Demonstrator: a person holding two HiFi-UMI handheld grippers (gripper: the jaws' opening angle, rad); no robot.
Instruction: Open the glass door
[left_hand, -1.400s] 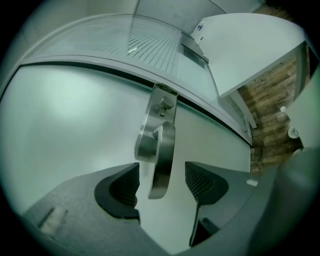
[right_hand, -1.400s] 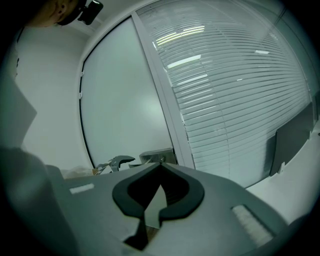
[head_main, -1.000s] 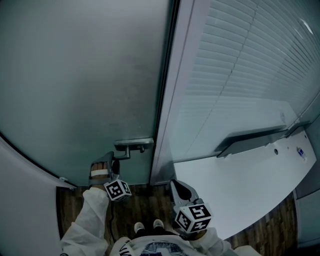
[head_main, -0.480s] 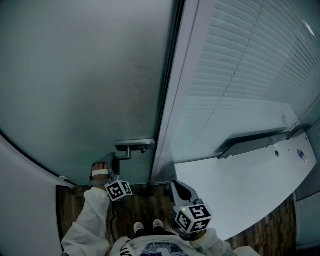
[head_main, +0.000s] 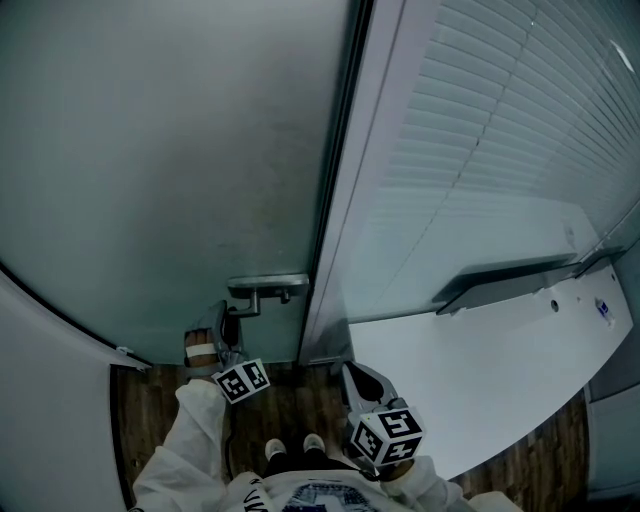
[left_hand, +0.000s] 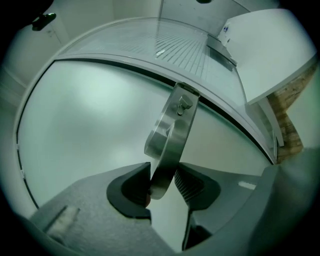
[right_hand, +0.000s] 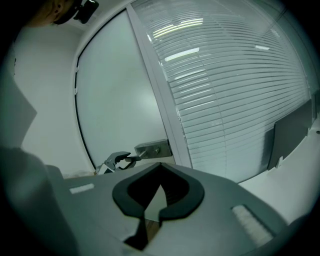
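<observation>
Brushed-steel lever handle (left_hand: 170, 130) on the frosted glass door (head_main: 170, 150) runs level toward the pale door frame (head_main: 340, 250). The left tongs (left_hand: 162, 172), jaws just now closing, clamp its free end. The right tongs (right_hand: 150, 212) hang closed and empty, well apart.

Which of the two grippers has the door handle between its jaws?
The left gripper: its jaws have just been closing and clamp the metal door handle. The right gripper is shut on nothing, back from the glass door.
</observation>
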